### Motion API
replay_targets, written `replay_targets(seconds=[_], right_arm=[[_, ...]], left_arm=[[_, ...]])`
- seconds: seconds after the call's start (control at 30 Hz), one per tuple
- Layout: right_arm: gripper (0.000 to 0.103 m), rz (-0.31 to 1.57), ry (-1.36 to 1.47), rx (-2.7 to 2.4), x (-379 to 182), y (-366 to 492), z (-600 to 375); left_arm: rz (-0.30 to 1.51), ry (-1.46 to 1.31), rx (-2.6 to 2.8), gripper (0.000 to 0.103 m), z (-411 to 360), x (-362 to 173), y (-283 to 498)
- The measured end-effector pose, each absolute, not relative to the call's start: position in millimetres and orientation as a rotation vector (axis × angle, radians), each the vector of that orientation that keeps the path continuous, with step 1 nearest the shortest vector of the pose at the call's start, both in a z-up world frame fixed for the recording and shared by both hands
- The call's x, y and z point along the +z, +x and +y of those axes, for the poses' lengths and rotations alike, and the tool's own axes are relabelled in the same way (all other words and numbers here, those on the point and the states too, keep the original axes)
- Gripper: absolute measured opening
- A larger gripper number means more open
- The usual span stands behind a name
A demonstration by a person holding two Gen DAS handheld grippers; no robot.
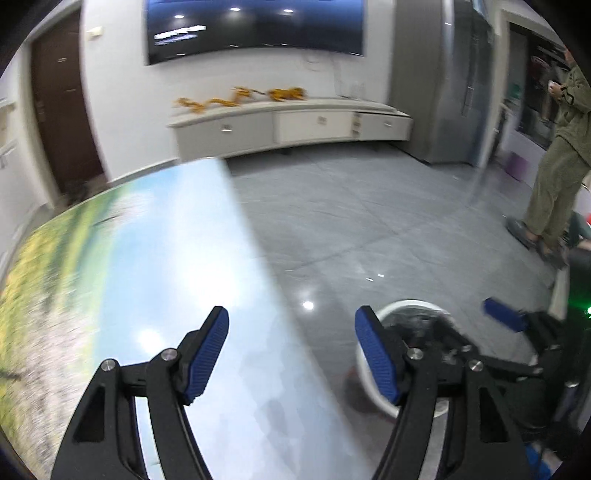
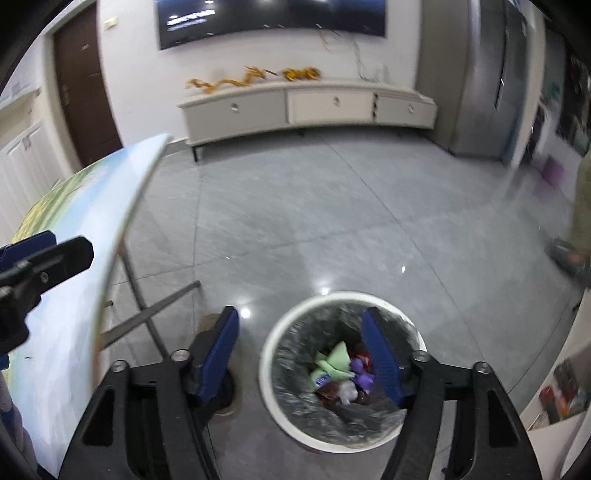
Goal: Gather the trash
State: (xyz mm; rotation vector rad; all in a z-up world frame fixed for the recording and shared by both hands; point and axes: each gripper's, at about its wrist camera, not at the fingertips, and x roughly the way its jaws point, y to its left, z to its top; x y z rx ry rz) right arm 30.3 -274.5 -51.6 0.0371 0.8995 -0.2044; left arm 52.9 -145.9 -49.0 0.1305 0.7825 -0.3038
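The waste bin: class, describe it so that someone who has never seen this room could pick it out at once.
Start at the long pale cabinet under the wall screen, then come forward over the grey tiled floor to just right of the table with the printed landscape top. There stands the waste bin: round, white-rimmed, lined with a dark bag, holding crumpled green, purple and white scraps.

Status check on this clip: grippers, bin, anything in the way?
Left gripper open, empty, over the table edge. Right gripper open, empty, above the bin. Bin holds crumpled trash. Nothing in the way.
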Motion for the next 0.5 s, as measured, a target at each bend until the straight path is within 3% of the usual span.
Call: replay_targets(seconds=[0.5], right_arm=[[0.074, 0.76, -0.159, -0.123, -3.9, 5.2, -147.5]], left_arm=[[0.674, 0.044, 0.048, 0.07, 7.9, -37.2, 4.7]])
